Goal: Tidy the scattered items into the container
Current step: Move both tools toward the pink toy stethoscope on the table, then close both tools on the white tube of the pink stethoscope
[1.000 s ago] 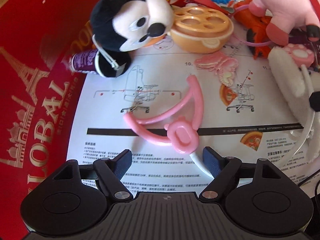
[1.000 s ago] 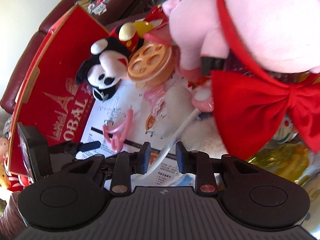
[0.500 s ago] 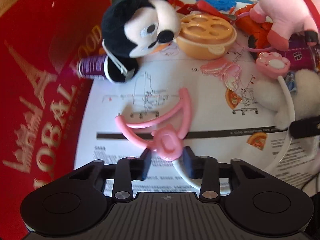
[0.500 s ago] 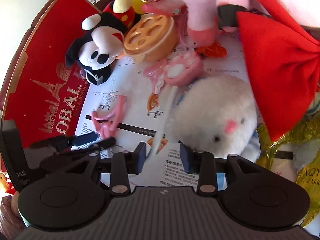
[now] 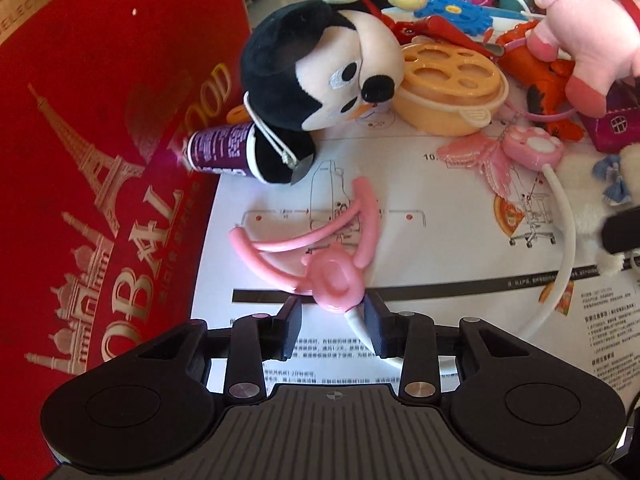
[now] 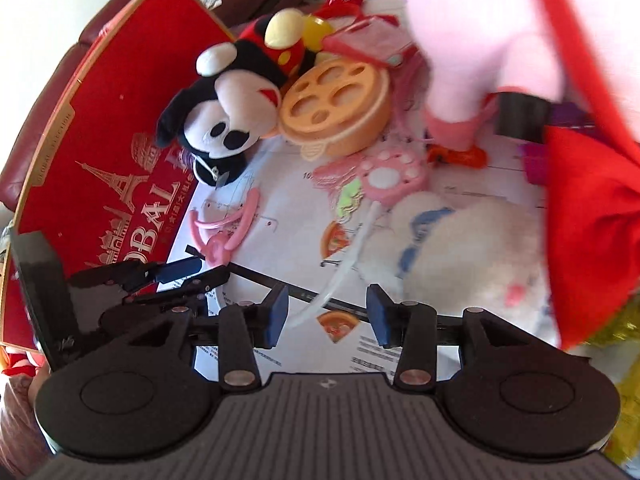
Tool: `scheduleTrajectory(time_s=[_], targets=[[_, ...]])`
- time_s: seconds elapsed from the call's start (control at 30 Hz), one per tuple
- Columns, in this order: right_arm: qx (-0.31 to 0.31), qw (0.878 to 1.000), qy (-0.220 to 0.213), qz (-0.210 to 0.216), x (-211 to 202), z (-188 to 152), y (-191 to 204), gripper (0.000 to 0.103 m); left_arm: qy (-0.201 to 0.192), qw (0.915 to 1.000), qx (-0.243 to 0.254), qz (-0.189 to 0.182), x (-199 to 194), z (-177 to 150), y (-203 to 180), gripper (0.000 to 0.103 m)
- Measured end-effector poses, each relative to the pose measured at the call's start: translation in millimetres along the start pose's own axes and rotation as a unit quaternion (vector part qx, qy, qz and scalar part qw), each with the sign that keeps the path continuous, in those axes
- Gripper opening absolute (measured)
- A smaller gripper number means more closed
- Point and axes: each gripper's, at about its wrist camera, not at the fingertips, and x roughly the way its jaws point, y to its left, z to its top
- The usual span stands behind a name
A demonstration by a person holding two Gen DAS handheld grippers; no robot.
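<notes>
Pink plastic toy stethoscope (image 5: pixel 320 256) with a white flexible tube lies on the printed instruction sheet (image 5: pixel 440 216) that covers the bench, its round joint piece just ahead of my left tongs (image 5: pixel 332 320). Those tongs have just been opening a little; the white tube (image 5: pixel 362 326) runs between the pads, brushing the right one, and I read nothing as gripped. My right tongs (image 6: pixel 327 316) have also just been opening and stand parted over the same tube farther along, not pressing it.

I judge the toy light, with stiff, smooth earpiece arms and a limp tube that would trail and snag on neighbours. The solid oval joint looks the surest place to pinch; the tube alone might slip.

The left view shows the tube's far end at a pink paw-shaped chest piece (image 5: pixel 530 148), and the black-and-white plush mouse (image 5: pixel 320 76) beside an orange lidded tub (image 5: pixel 452 88). The right view alone shows the whole red printed gift box (image 6: pixel 116 144), presumably the container, the white fluffy plush (image 6: pixel 472 260) against the tube, and the left tongs from the side.
</notes>
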Motion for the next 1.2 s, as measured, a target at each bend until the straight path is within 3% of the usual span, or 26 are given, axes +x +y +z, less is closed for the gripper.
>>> scheduleTrajectory(time_s=[0.1, 0.2, 0.23, 0.37, 0.43, 0.7, 0.87, 0.93, 1.03, 1.07, 1.1, 1.2], targets=[[0.005, 1.0, 0.001, -0.016, 12.7, 9.7, 1.3, 0.048, -0.001, 0.9999, -0.007, -0.009, -1.2, -3.7, 2.8, 0.046], [-0.016, 0.998, -0.024, -0.05, 11.4, 14.6, 5.3, 0.046, 0.004, 0.9996, -0.022, -0.018, -5.4, -10.6, 7.4, 0.052], [-0.018, 0.998, -0.028, -0.052, 11.4, 15.8, 5.1, 0.046, 0.007, 0.9991, -0.03, -0.029, -6.4, -12.0, 10.0, 0.058], [-0.026, 0.998, -0.037, -0.052, 18.0, 22.5, 5.4, 0.042, 0.016, 0.9958, -0.066, -0.062, -9.3, -16.5, 16.9, 0.06], [-0.024, 0.998, -0.035, -0.044, 24.4, 23.8, 6.0, 0.033, 0.018, 0.9949, -0.077, -0.063, -11.9, -17.3, 19.0, 0.06], [-0.008, 1.0, -0.016, -0.007, 56.3, 11.0, 5.0, 0.017, 0.032, 0.9941, -0.088, -0.055, -11.2, -19.9, 14.4, 0.064], [-0.003, 1.0, -0.023, 0.009, 54.2, 4.9, -3.2, 0.015, 0.044, 0.9958, -0.069, -0.041, -5.6, -13.0, -2.0, 0.064], [-0.007, 0.999, -0.028, 0.019, 54.1, 2.5, -6.1, 0.015, 0.044, 0.9967, -0.056, -0.04, -6.0, -11.8, -12.8, 0.062], [-0.016, 0.999, -0.031, 0.027, 53.7, 0.7, -8.4, 0.015, 0.038, 0.998, -0.037, -0.034, -8.4, -11.1, -26.5, 0.045], [-0.015, 0.999, -0.031, 0.028, 53.8, 0.8, -8.8, 0.015, 0.038, 0.998, -0.037, -0.033, -8.9, -10.8, -27.3, 0.03], [-0.014, 0.999, -0.032, 0.031, 54.1, 1.0, -9.5, 0.016, 0.038, 0.9979, -0.04, -0.032, -9.2, -10.3, -26.7, 0.023], [-0.022, 0.998, -0.035, 0.042, 54.4, -0.5, -11.3, 0.02, 0.039, 0.9977, -0.047, -0.029, -9.6, -10.3, -21.2, 0.012]])
